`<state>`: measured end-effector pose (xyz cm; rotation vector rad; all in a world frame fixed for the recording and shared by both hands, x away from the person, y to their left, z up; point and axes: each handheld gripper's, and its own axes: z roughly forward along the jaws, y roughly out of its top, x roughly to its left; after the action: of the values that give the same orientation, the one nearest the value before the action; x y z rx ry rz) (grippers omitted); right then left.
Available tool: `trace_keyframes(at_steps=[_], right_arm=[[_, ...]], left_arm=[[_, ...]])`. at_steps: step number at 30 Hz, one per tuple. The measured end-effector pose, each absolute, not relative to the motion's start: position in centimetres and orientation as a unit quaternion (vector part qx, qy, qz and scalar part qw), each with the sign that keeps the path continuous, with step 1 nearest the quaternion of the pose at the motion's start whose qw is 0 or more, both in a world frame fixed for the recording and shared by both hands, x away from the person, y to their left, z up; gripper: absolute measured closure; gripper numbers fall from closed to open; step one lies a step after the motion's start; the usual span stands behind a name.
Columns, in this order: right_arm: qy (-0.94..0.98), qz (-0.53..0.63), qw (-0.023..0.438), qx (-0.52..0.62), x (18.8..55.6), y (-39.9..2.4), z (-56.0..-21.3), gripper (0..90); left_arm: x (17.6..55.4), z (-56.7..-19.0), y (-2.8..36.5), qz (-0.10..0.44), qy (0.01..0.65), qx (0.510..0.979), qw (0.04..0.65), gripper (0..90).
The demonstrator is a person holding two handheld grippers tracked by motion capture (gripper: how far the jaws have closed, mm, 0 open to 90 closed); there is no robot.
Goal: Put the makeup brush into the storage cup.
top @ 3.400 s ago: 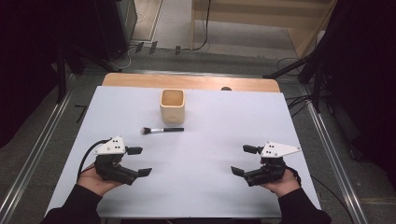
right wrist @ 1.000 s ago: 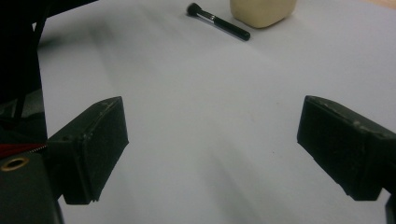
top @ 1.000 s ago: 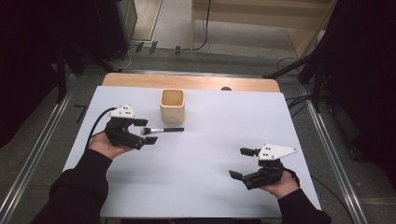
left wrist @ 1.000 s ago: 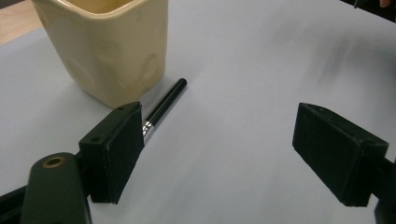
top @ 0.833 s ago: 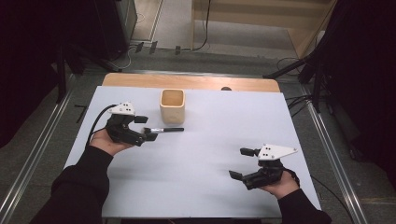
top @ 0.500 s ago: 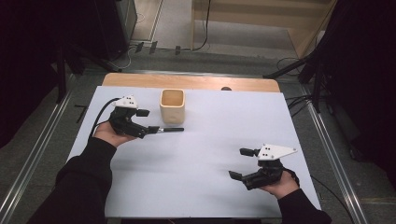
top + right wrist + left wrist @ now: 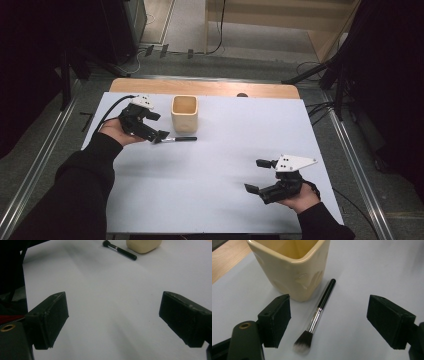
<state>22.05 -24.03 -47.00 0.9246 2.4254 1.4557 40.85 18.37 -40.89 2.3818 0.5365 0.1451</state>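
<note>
Between the wide-spread jaws of the left gripper [image 7: 328,322] lies a makeup brush [image 7: 317,316], flat on the white table [image 7: 225,165]; neither pad touches it. Bristle end sits nearest the gripper, black handle runs away from it. Just beyond the gripper's left-hand jaw, as its own view has it, stands a cream cup [image 7: 292,267], upright, mouth open upward; the brush handle passes just beside its base, contact not clear. High view: left gripper [image 7: 157,127] held low at the brush's bristle end [image 7: 176,139], cup [image 7: 184,113] just past it.

Right gripper [image 7: 257,175] held near the person's edge, well apart from brush and cup. Jaws spread wide, holding nothing; bare table between them. Ahead of it, far off, the brush [image 7: 120,250] and cup base [image 7: 143,245].
</note>
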Motion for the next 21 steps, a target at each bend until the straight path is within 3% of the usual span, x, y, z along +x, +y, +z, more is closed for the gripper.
trace_keyframes(at_steps=[21], right_arm=[[0.816, 0.484, 0.075, 0.307, 22.1, -23.9, -47.1, 9.1]], left_arm=[[42.5, -39.3, 16.6, 0.054, 0.131, 0.971, 0.195, 21.3]])
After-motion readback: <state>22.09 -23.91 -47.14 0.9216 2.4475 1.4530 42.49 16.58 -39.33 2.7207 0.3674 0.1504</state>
